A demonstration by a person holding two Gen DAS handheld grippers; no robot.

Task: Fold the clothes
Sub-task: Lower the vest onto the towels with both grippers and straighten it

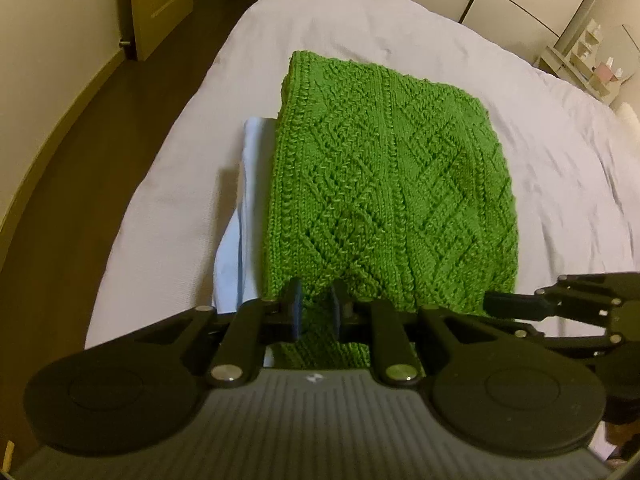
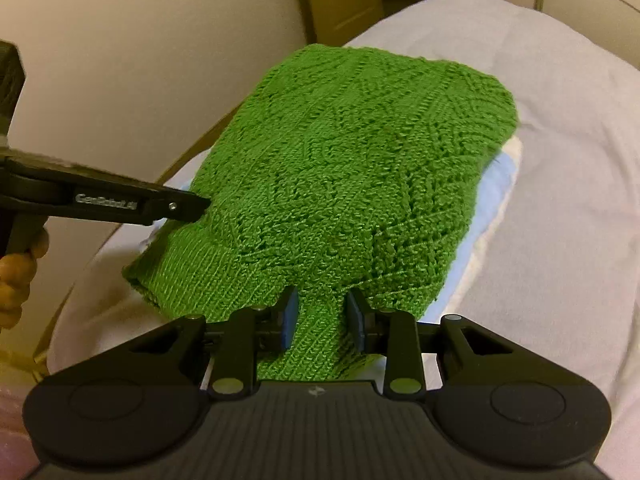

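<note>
Left gripper [image 1: 316,312]: low centre of the left wrist view; its blue pads [image 1: 295,312] stand a little apart with a narrow band of green knit running between them, apparently pinched.
Right gripper [image 2: 322,322]: low centre of the right wrist view; fingers slightly parted around a bunched neck of the same knit, which seems held. Whether either grip is firm or merely closed around the cloth cannot be told.
Neighbouring tool: each gripper shows in the other's view, the right one at the lower right edge of the left view, the left one at the middle left of the right view with its tip touching the knit's edge.
Green sweater [image 1: 384,184]: fills the middle of both views, folded into a thick oblong, cable and diamond pattern on top, ribbed hem nearest the right gripper.
Beneath it: a pale blue folded garment [image 1: 244,216] peeks out along the left side in the left view, lower right in the right view.
Bed [image 1: 176,200]: white cover under both.
Handling: likely soft, bulky, stretchy, not slippery; loose loops could snag.
Where to hold: the ribbed hem and folded edges, taking several layers together, since a single layer would probably stretch and sag.
</note>
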